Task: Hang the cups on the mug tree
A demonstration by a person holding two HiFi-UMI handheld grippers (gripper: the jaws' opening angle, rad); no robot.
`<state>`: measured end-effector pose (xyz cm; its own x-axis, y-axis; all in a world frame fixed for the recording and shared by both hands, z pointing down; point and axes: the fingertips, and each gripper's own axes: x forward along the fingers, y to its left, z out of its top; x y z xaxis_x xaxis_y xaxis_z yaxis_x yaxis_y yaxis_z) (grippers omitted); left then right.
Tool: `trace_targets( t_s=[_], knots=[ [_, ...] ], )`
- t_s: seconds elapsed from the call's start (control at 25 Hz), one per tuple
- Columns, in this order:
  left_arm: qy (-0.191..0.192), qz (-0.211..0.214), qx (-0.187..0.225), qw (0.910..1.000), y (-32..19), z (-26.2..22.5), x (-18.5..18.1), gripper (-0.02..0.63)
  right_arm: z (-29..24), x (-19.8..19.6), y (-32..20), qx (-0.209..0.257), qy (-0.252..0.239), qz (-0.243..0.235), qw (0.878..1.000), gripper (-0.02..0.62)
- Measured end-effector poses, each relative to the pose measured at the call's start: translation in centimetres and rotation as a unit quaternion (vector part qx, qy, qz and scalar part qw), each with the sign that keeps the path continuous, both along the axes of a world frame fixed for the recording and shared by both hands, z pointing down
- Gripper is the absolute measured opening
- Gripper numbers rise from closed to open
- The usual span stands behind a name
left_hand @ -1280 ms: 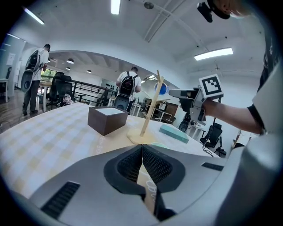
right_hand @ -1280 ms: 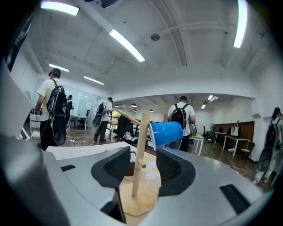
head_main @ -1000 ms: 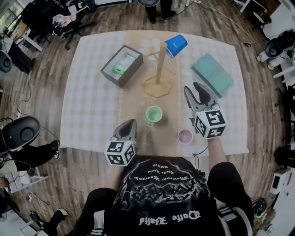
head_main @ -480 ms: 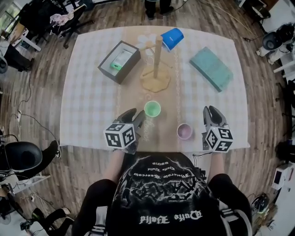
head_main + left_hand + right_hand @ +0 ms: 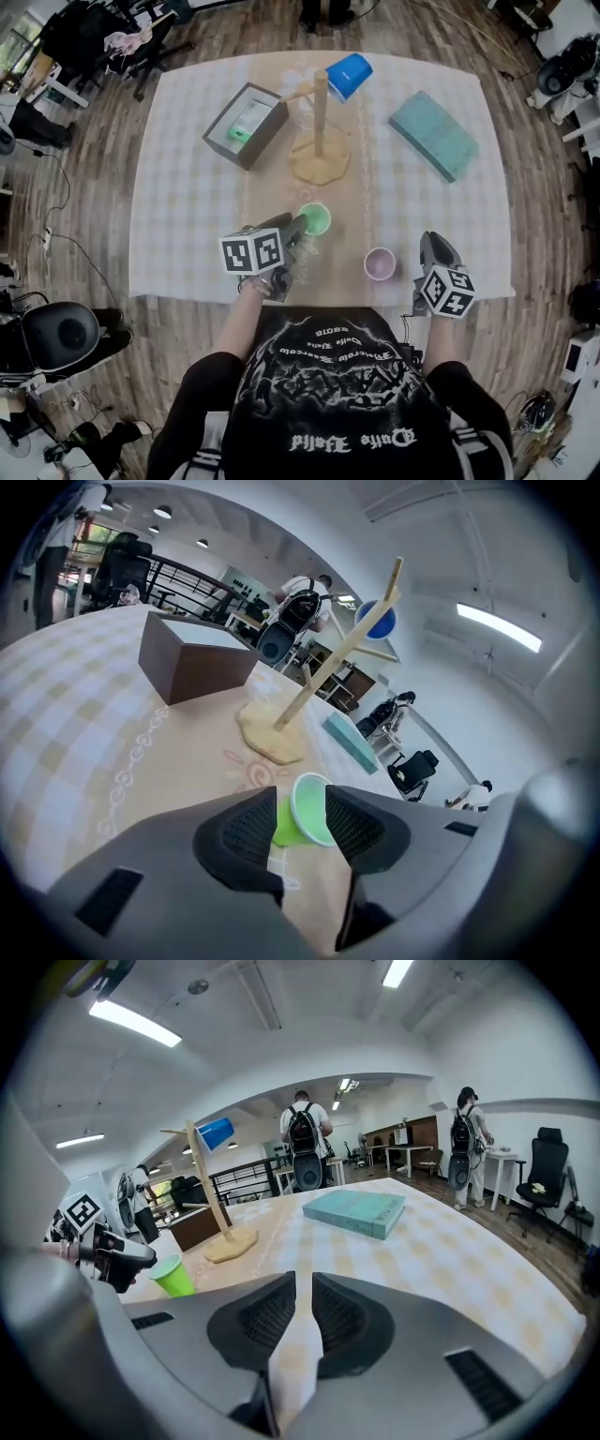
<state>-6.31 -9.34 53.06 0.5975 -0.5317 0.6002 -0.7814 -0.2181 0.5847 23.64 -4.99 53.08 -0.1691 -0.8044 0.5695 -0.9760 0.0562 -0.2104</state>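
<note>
Left claw (image 5: 298,230), jaws just opened wide, frames the green cup (image 5: 315,218) standing on the table (image 5: 187,197) before the mug tree (image 5: 320,117), which holds a blue cup (image 5: 348,75); right claw (image 5: 433,251), jaws just closing to a narrow empty gap, sits beside the pink cup (image 5: 379,263)

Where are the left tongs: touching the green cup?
Cannot tell. In the left gripper view the green cup sits between the left tongs, whose jaws have just been opening, but they hide its sides; the head view shows no clear gap.

The mug tree (image 5: 320,117) was pale, matt wood; the green cup (image 5: 316,219) smooth plastic; the checked cloth (image 5: 187,202) looked soft and matt.
</note>
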Motion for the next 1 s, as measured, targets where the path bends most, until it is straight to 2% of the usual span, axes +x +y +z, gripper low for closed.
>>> trace_targets(
  t_s=[0.2, 0.4, 0.56, 1.0],
  knots=[
    [-0.011, -0.015, -0.013, 0.9997, 0.0, 1.2, 0.0, 0.147, 0.7, 0.3, 0.5, -0.008, 0.014, 0.006, 1.0, 0.061],
    [-0.001, -0.024, -0.03, 0.9993, 0.3, 1.8, 0.2, 0.124, 0.7, -0.5, 0.9, -0.016, 0.017, 0.001, 1.0, 0.061],
    [-0.001, -0.036, -0.023, 0.9991, 0.0, 1.9, -0.1, 0.051, 0.9, -1.1, 0.8, -0.018, 0.02, -0.003, 1.0, 0.06],
    [-0.024, -0.068, -0.02, 0.9972, -0.1, 1.5, -1.1, 0.037, 1.3, -2.3, 0.8, -0.027, 0.033, -0.027, 0.999, 0.051]
  ],
)
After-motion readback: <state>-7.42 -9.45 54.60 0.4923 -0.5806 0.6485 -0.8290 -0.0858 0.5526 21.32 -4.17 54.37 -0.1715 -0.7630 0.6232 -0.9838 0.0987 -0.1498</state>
